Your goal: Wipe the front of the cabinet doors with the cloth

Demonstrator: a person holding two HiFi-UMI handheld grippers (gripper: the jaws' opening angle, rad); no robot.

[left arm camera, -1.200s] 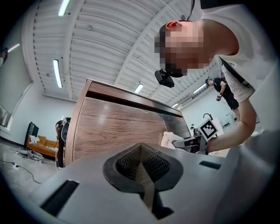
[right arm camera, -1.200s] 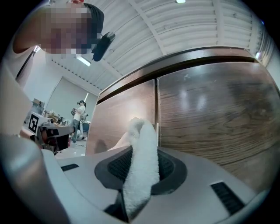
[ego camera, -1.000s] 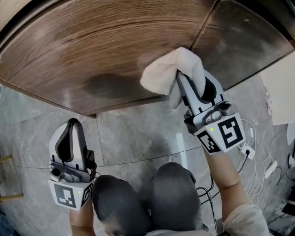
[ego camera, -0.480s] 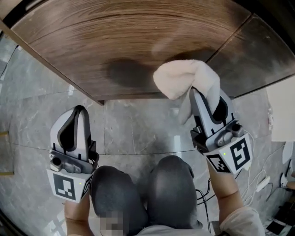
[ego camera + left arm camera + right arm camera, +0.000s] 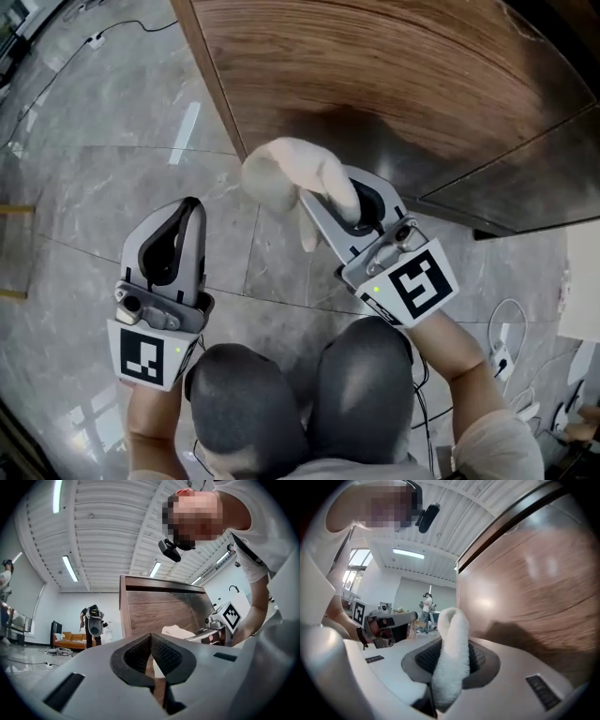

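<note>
Right tool [image 5: 312,200] is clamping the white cloth [image 5: 279,172], bunched at its 11 o'clock beside the left edge of the cabinet door [image 5: 394,75]; left tool [image 5: 190,208] is hanging closed, empty; risk: cloth overshooting that edge, losing contact and leaving the margin unwiped.

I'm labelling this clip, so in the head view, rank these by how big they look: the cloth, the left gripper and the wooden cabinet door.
1. wooden cabinet door, spanning the top of the view.
2. left gripper, which looks larger than the cloth but sits nearer the camera, so this is unsure.
3. cloth.
</note>
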